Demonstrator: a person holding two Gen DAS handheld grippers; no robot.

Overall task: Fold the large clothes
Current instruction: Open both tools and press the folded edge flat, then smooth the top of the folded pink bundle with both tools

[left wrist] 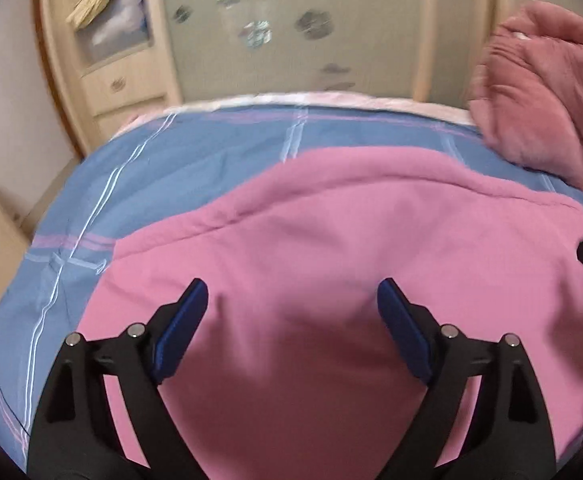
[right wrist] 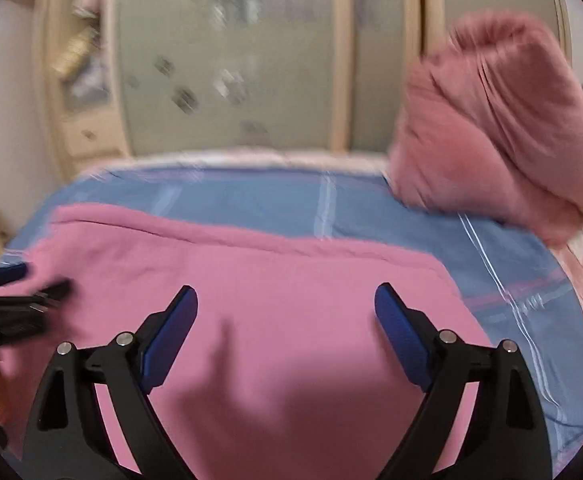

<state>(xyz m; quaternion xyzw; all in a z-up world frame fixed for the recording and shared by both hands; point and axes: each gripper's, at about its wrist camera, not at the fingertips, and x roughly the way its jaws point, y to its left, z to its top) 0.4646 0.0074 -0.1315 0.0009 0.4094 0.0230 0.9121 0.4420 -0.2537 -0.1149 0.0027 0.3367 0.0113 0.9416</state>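
1. On the bed, over the blue checked sheet, lies the pink garment, spread flat; it reaches from the near edge to about the middle of the bed.
2. Its far edge is a thick, rounded line, so I judge that it is already folded one time, though I cannot be sure.
3. The left gripper hangs above the left part of the garment. Its blue fingers stand wide apart and nothing is between them.
4. The right gripper hangs above the right part. Its fingers are also released and empty; only pink cloth shows below them.
5. In each view the other gripper appears at the side edge, so both are near one another over the same garment.
6. A red-pink quilt is piled at the far right of the bed, apart from the garment. Behind the bed is a wardrobe with frosted doors.
7. The step in hand, I think, is the pause between two folds: nothing is gripped, and both grippers look for a new hold.
8. The next move calls for lowering the fingers to an edge or corner on each side and pinching all layers together.
9. Then both sides should rise together, so that the cloth does not sag or slide on the sheet.
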